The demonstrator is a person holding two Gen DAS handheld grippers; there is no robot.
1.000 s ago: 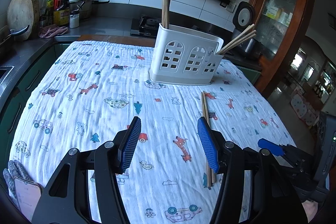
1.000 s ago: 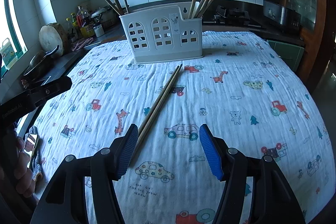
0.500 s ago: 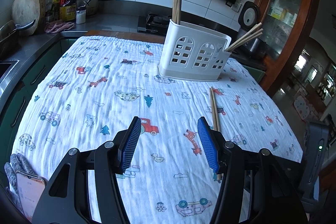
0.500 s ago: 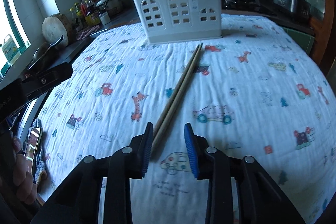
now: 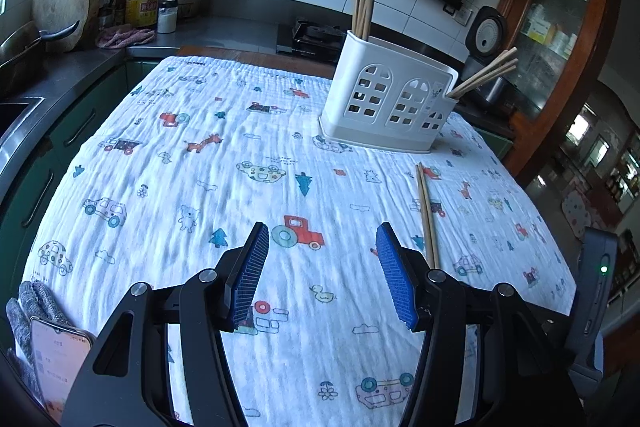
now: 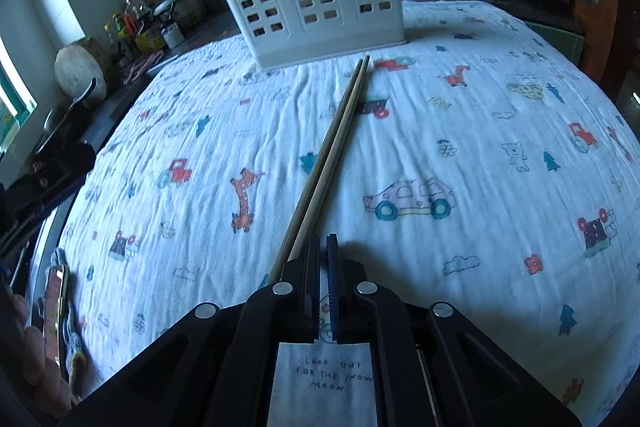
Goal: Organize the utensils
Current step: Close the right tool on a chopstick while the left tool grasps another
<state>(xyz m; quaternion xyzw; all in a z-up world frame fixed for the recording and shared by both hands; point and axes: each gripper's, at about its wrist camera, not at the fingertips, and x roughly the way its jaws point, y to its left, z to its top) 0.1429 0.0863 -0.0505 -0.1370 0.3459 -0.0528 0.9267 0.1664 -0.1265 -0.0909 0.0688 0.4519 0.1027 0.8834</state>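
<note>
— The grippers?
— Right gripper [image 6: 324, 247] is nearly closed, beside the chopsticks [image 6: 332, 143], gripping nothing visible. Left gripper [image 5: 320, 267] gapes wide, empty.
— The chopsticks?
— On the tablecloth [image 6: 480, 131], pointing toward the white holder [image 6: 316, 7].

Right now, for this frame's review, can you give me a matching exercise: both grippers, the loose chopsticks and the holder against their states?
Things:
1. left gripper
2. right gripper
3. loose chopsticks
4. white holder

States:
A. standing upright on the cloth
B. jaws wide apart, nothing between them
C. lying flat on the cloth, side by side
D. jaws almost closed

Pairs: 1-B, 2-D, 3-C, 4-A
</note>
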